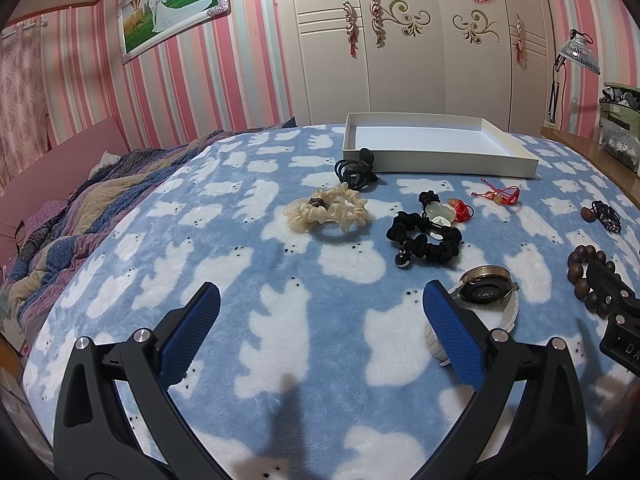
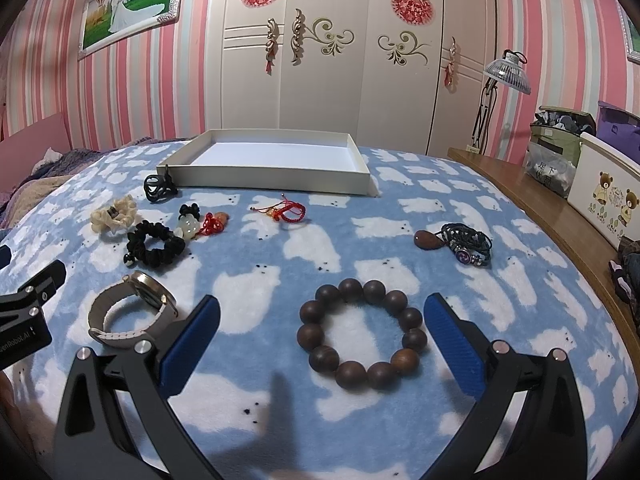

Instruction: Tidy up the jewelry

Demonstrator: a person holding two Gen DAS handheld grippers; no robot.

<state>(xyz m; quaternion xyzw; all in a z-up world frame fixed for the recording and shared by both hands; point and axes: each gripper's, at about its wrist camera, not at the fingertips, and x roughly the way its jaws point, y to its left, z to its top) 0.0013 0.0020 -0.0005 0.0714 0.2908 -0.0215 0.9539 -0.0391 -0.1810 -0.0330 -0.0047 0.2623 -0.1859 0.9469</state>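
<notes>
My left tongs [image 1: 320,300] hang released over the bear-print blanket [image 1: 280,340] on the bed, blue pads spread wide with only fleece between them. At 2 o'clock from them, just beside the right pad, the wristwatch [image 1: 484,286] lies face down with its pale strap partly behind that pad. Further out at 1 o'clock sits the black scrunchie [image 1: 426,238], touching a pale jade pendant [image 1: 434,210] on a red knot. At 12 o'clock lies the cream scrunchie [image 1: 328,210], and beyond it the black hair claw [image 1: 354,170] rests against the front wall of the white tray [image 1: 460,162], which holds nothing.

My right tongs [image 2: 320,300] are released too, gaping over the blanket. The wooden bead bracelet [image 2: 362,334] lies flat between the pads, nearer the right one and touching neither. In this view the wristwatch sits at 9 o'clock, just outside the left pad. A red cord bracelet [image 2: 286,212] lies at 12 o'clock, between the beads and the tray. At 2 o'clock, well apart, a dark braided bracelet [image 2: 466,246] rests beside a brown teardrop stone [image 2: 426,239].
</notes>
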